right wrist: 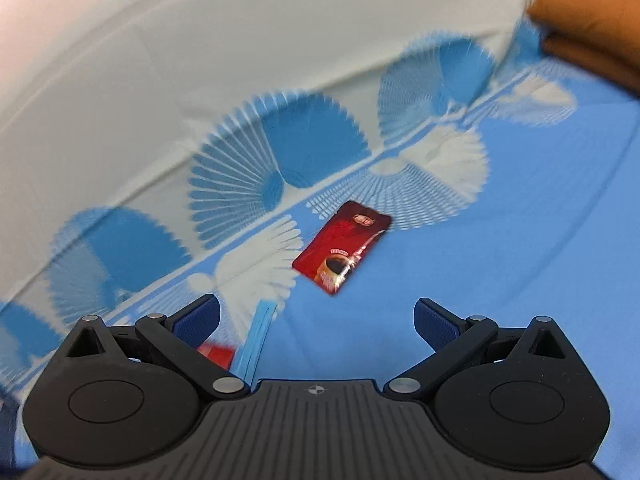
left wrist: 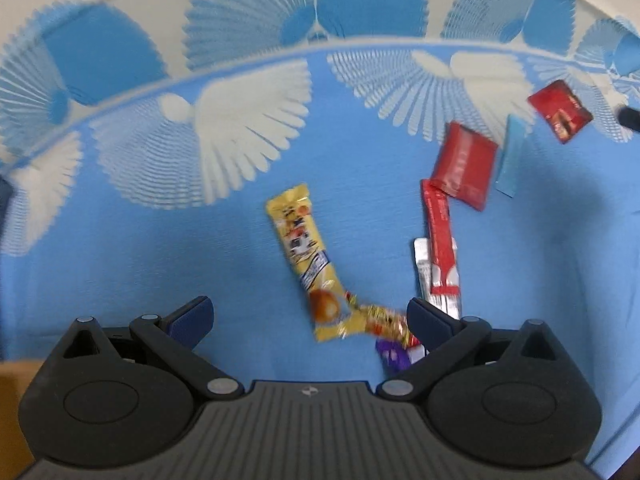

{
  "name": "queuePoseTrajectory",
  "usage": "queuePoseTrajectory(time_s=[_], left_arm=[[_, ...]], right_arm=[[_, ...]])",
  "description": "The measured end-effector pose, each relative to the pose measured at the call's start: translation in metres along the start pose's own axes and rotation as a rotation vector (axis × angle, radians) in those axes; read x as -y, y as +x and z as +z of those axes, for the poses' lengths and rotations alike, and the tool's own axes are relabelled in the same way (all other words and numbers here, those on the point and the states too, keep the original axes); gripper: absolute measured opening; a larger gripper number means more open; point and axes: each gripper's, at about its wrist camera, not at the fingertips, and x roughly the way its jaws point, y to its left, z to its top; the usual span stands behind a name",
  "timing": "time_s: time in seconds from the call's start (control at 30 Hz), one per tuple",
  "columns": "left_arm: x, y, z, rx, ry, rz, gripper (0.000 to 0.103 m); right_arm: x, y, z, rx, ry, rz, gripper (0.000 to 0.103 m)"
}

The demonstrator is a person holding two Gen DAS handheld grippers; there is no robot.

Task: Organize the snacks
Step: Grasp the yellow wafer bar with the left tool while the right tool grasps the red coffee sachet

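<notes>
A: What's on the cloth [left wrist: 160,264]?

B: A yellow bar [left wrist: 308,260] lies in the middle of the blue part. Beside it sit a red stick [left wrist: 440,236] over a white stick [left wrist: 421,268], a red pouch [left wrist: 464,166], a blue stick [left wrist: 512,156], and a coffee sachet [left wrist: 559,111] nearest the fan-patterned border.

A: The left gripper [left wrist: 310,314]?

B: Jaws wide apart, holding nothing, above the bar's near end, where a gold wrapper [left wrist: 380,320] and a purple one [left wrist: 394,354] lie.

A: The right gripper [right wrist: 316,318]?

B: Also spread wide and empty. The sachet lies ahead of it, at the border.
</notes>
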Motion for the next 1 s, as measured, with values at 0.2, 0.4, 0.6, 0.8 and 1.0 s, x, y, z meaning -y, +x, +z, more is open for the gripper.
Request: queuePoseTrajectory(time_s=[0.2, 0.4, 0.6, 0.8, 1.0], left_arm=[[-0.011, 0.056, 0.019, -0.048, -0.033, 0.007, 0.103], [-0.035, 0.087, 0.021, -0.066, -0.132, -0.044, 0.103], [-0.034, 0.087, 0.020, -0.052, -0.129, -0.036, 0.103], [-0.032, 0.059, 0.023, 0.015, -0.133, -0.067, 0.013], [-0.030, 0.029, 0.011, 0.052, -0.142, -0.107, 0.013]], right_arm=[[-0.003, 0.104, 0.028, -0.036, 0.133, -0.091, 0.103], [-0.030, 0.144, 0.021, 0.058, 0.046, -0.246, 0.103], [-0.044, 0.153, -0.001, 0.111, -0.146, -0.305, 0.103], [-0.038, 0.134, -0.004, 0.111, -0.215, -0.293, 0.069], [-0.011, 0.098, -0.011, 0.090, -0.176, -0.215, 0.054]])
